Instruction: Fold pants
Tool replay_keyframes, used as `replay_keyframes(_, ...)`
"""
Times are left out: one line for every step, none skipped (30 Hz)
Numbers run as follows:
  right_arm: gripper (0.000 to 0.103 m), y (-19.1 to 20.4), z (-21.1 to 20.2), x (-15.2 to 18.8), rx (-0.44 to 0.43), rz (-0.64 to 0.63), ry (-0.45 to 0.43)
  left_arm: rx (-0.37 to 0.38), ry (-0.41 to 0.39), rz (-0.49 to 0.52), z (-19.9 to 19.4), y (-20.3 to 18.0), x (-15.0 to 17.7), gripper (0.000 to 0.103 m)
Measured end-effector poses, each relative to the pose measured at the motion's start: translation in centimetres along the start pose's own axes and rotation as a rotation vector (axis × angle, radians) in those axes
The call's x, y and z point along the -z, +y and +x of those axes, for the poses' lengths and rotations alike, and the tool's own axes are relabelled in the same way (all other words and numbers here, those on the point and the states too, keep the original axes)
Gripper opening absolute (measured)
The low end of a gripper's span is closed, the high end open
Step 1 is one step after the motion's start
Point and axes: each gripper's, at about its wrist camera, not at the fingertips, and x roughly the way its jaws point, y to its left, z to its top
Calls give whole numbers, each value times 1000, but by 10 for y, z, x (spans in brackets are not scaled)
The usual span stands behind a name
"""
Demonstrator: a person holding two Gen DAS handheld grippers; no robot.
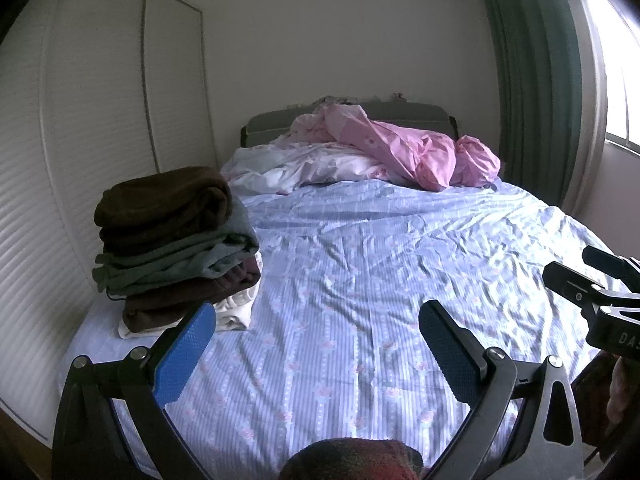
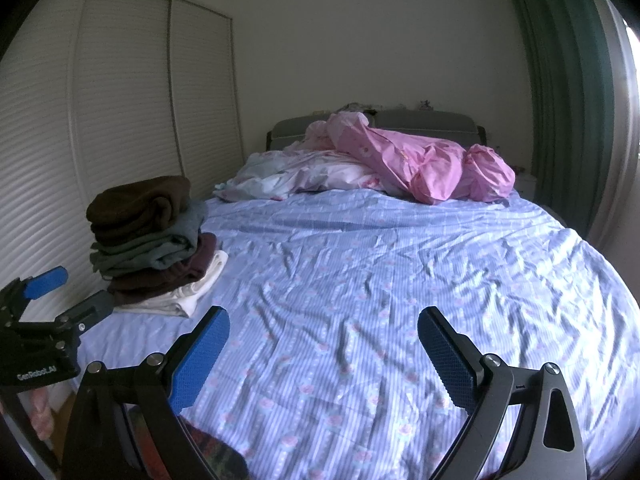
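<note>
While both the left hand-held gripper [image 1: 314, 340] and the right hand-held gripper [image 2: 323, 346] hang wide open and empty, a dark red bunched cloth [image 1: 356, 460], maybe the pants, sits at the near edge of the blue striped bed [image 1: 380, 280]. A pile of folded brown and green clothes [image 1: 172, 240] sits far left.

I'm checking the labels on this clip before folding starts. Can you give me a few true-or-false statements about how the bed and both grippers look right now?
1. Both grippers, left gripper and right gripper, are open and hold nothing. True.
2. The stack of folded clothes lies by the window. False: it lies on the bed's left side, near the wardrobe doors.
3. A brown item tops the stack. True.
4. The pink bedding is spread flat mid-bed. False: it lies bunched by the headboard.
5. The curtain is green. True.
</note>
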Motion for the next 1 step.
replay_keyframes(96, -1, 0, 0, 0, -1, 1, 0, 1, 1, 0, 0, 0, 103)
